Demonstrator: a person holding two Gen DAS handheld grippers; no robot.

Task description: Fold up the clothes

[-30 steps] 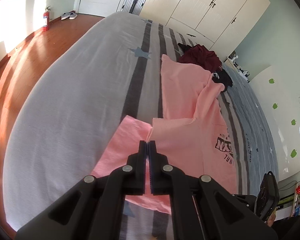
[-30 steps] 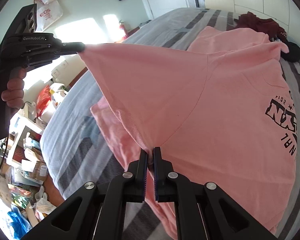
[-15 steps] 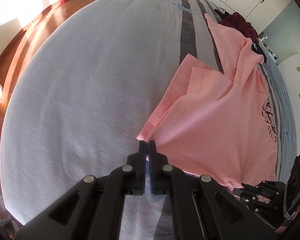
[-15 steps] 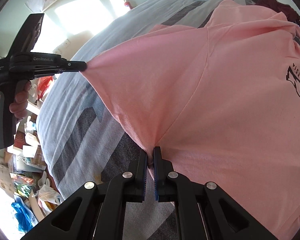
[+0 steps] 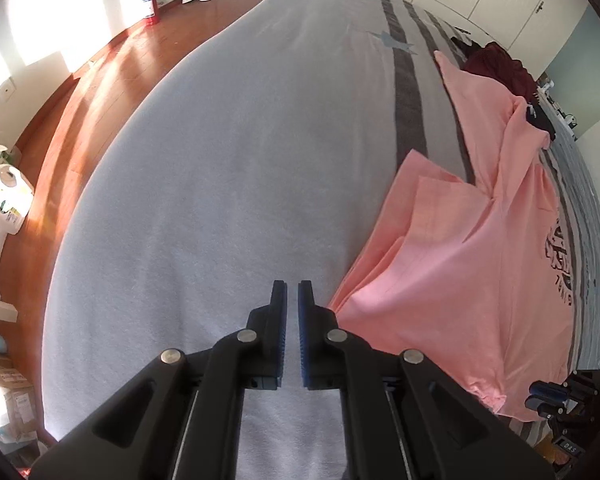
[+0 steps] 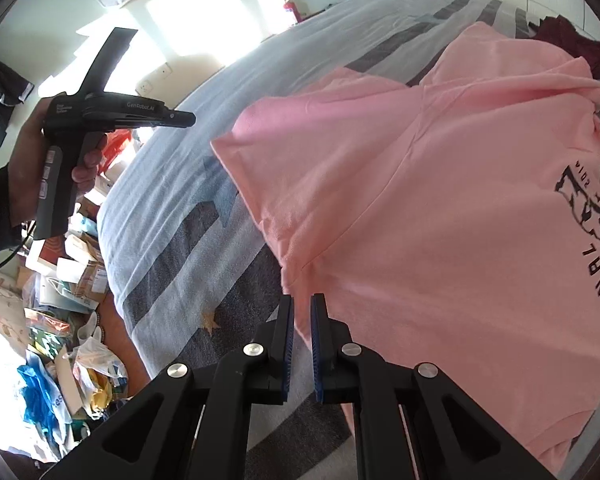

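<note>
Both tools are off the pink shirt (image 6: 440,208) now: left tool (image 5: 293,286) has let go, jaws near together and empty; right tool (image 6: 302,300) is opening, empty. Shirt lies flat on the bed (image 5: 228,184), sleeve fold laid.

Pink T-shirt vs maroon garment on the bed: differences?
The pink T-shirt is spread out, black print showing; the maroon garment is a crumpled heap, no print visible. The pink T-shirt lies nearer the camera, the maroon garment beyond it. Both rest on the striped bedcover.
</note>
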